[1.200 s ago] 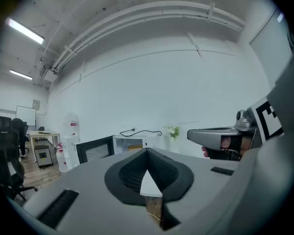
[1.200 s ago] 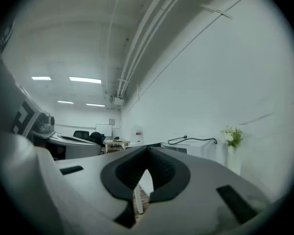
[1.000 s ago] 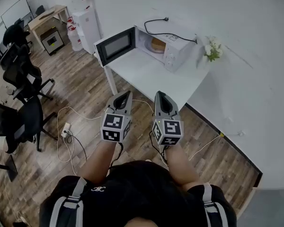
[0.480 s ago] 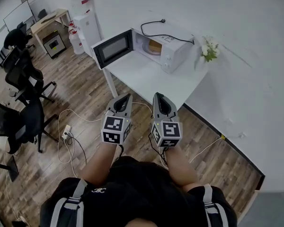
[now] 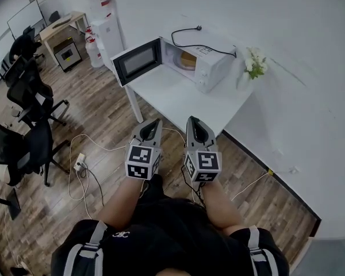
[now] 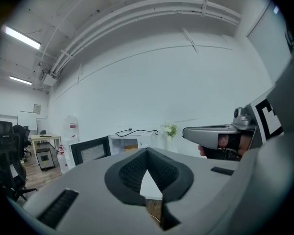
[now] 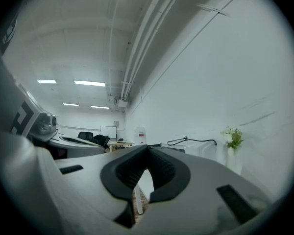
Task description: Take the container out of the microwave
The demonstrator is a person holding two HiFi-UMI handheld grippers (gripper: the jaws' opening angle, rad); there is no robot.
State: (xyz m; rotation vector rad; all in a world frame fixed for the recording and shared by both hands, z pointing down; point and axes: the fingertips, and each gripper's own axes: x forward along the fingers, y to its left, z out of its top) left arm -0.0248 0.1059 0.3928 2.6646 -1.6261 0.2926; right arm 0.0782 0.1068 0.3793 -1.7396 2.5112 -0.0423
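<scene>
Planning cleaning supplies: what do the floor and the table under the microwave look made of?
Floor: wood or wood-look laminate, matte brown, visible planks and grain. Table: smooth white top, probably laminate or painted board; its plain look leaves it open.

You stand in an office. Black swivel chairs cluster on the wood-plank floor, with a whiteboard and a wooden desk in the far corner. A water dispenser is against the white wall. A microwave sits on a white table. Strip lights and exposed pipes run overhead.
</scene>
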